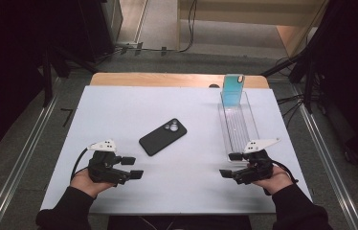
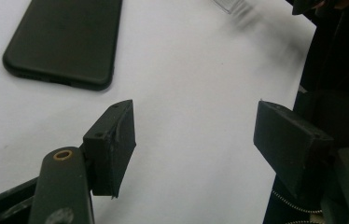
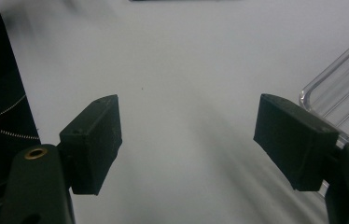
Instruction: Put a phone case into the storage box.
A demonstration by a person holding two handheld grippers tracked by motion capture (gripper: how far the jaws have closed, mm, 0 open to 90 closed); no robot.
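White rectangular tabletop point(image 1: 177, 143) — work surface, seen from above, with a strip of bare wood along its far edge.

Black matte phone case with a round camera cut-out point(image 1: 162, 136) — lies flat near the centre of the tabletop, turned diagonally, its camera end toward 1 o'clock. It sits at about 1 o'clock from the left gripper, near it but apart. In the left gripper view its lower end lies at 11 o'clock point(image 2: 65, 42), beyond the jaws and untouched.

Left gripper point(image 1: 135, 167) — black, two-jaw, held in the person's left hand point(image 1: 87, 181) at 7 o'clock on the tabletop. Its jaws stand apart with only white surface between them; nothing is gripped.

Right gripper point(image 1: 229, 165) — black, held in the right hand point(image 1: 275, 179) at 5 o'clock on the tabletop. Its jaws stand wide apart and empty, beside the near end of the tray.

Clear plastic ribbed oblong tray point(image 1: 251, 129) — runs lengthwise along the tabletop's right side, from 4 toward 1 o'clock. One rounded corner shows at 3 o'clock in the right gripper view point(image 3: 340, 93), just behind one jaw.

Teal glossy phone case point(image 1: 232, 88) — stands upright at the tray's far end, at 1 o'clock on the tabletop.
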